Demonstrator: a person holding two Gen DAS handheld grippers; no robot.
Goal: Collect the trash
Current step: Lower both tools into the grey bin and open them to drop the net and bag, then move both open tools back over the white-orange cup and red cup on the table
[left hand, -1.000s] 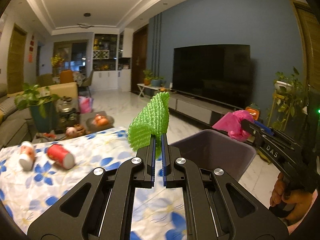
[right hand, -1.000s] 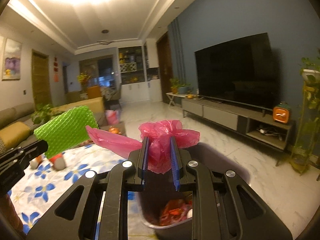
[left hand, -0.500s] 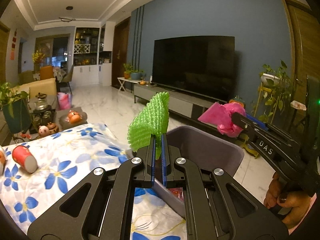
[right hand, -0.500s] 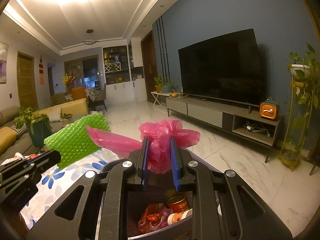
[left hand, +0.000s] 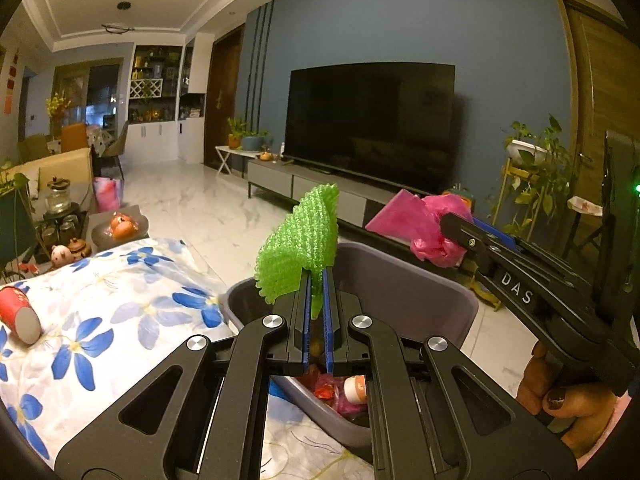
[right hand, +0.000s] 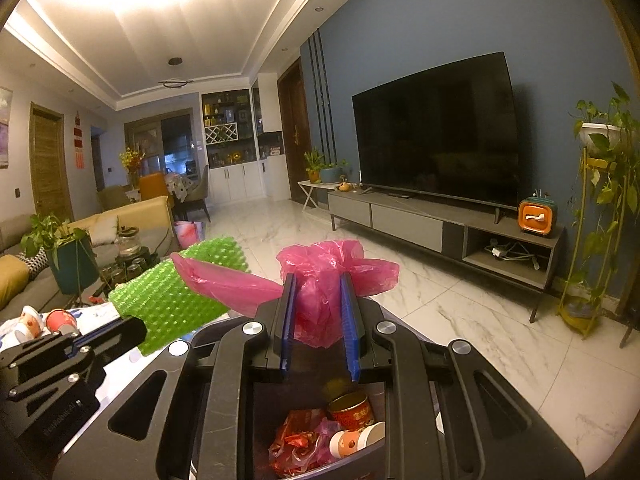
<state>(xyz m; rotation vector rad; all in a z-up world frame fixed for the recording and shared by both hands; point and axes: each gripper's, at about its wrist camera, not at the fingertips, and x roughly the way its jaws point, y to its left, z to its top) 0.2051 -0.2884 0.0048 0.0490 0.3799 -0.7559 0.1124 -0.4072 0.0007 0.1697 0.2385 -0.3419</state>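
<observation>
Living-room marble floor and a dark television [right hand: 434, 142] filled the background. Below my tools stood a grey trash bin [left hand: 404, 284], beside a blue-flowered tablecloth [left hand: 100, 320]. My left gripper [left hand: 316, 280] was clamped on a green foam net sleeve [left hand: 300, 242] above the bin. My right gripper [right hand: 318, 284], lettered "DAS", pinched a crumpled pink plastic bag [right hand: 324, 276] over the bin, which held a red can [right hand: 352, 410] and wrappers.

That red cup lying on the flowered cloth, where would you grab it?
Across its middle, coming down from above. The red cup lies on its side on the cloth, one round end toward the camera, so its curved wall is the free part for two fingers to close on.
</observation>
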